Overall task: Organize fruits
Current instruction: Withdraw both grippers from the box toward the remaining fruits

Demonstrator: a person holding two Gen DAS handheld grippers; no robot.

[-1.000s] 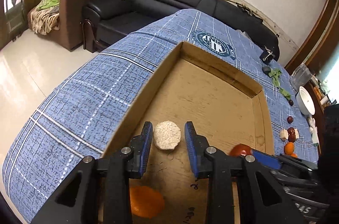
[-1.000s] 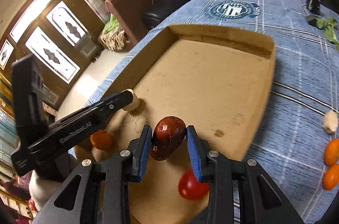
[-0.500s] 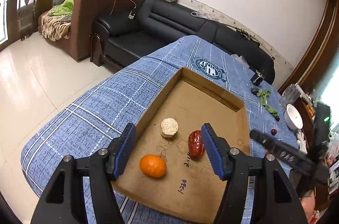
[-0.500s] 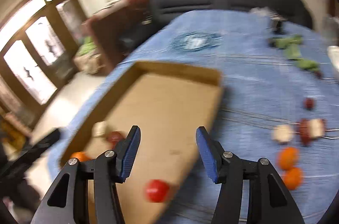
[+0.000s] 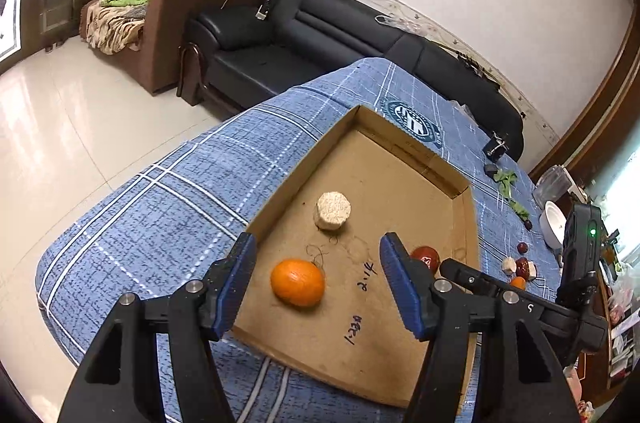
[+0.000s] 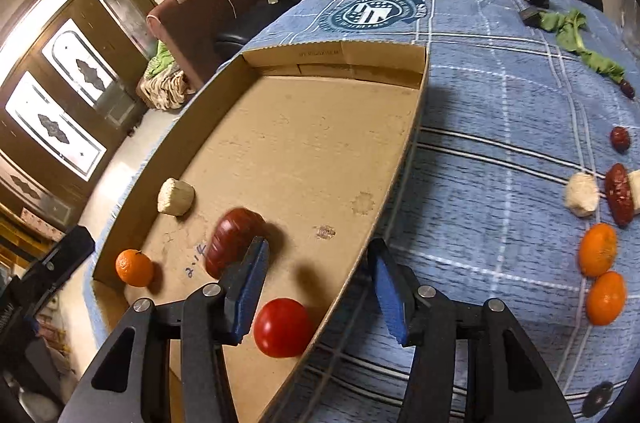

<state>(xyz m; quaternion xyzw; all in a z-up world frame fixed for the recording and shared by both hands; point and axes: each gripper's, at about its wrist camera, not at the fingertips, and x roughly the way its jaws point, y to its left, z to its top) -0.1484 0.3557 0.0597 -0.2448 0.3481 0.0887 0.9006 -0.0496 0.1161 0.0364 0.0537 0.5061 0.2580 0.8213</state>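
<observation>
The left tongs (image 5: 316, 279) stand about half open and hold nothing; their jaws have just been opening, with only the floor of the cardboard tray (image 5: 464, 219) showing between the blue pads. Below them in the tray lie an orange (image 5: 297, 282) and a pale puffed cake (image 5: 333, 210). The right tongs (image 6: 316, 287) also gape partway, empty — they closed slightly in the last moment. A red date (image 6: 234, 243) lies in the tray by their left pad, a tomato (image 6: 282, 327) nearer. More fruit (image 6: 598, 249) sits on the blue-checked bench (image 6: 480, 183), outside the tray.
</observation>
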